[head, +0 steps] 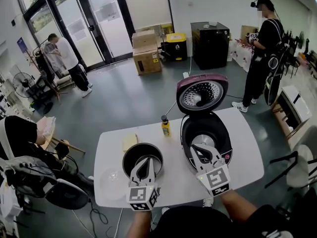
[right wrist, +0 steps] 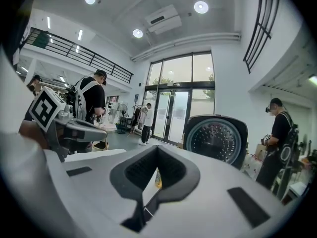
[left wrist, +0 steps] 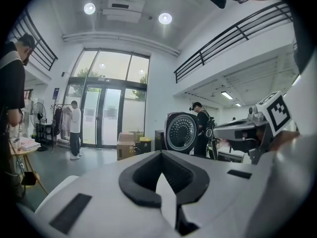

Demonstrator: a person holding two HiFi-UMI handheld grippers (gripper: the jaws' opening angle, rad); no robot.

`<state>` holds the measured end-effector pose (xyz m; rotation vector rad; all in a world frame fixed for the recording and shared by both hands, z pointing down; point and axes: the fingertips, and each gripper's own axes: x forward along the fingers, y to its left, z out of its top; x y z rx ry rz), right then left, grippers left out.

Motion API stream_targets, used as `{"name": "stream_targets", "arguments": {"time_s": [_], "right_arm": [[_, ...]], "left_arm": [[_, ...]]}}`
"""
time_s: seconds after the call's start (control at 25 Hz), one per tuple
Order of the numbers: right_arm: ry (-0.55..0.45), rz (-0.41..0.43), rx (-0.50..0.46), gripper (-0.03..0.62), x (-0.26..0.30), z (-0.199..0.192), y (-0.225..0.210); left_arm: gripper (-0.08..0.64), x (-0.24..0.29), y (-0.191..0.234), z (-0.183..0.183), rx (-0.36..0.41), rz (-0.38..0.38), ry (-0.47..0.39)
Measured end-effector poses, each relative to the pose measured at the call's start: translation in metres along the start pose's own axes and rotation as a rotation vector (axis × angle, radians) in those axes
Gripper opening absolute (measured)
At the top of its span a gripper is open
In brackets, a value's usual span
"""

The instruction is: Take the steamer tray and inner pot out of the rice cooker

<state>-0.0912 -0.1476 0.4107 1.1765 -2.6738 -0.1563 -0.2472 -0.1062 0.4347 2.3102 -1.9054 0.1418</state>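
- left gripper (head: 145,161): jaws closed together, gripping nothing; it hangs over the inner pot (head: 143,148), which stands on the white table (head: 237,133)
- right gripper (head: 196,150): likewise closed, empty; above the open rice cooker (head: 218,128)

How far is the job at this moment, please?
Nearly done, it seems. The inner pot stands on the table, outside the open rice cooker; a pale round piece beside it may be the steamer tray. In hand: nothing, the left gripper and right gripper are shut and empty. Left: nothing obvious.
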Motion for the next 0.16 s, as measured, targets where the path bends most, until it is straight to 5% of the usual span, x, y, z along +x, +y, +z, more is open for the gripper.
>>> {"name": "stream_targets", "arguments": {"time_s": [0.16], "right_arm": [[0.000,0.002,-0.003,-0.002,0.0001,-0.0027,-0.0029]], "left_arm": [[-0.002,0.0007,-0.0019,-0.0066,-0.009,0.006,0.011]]}}
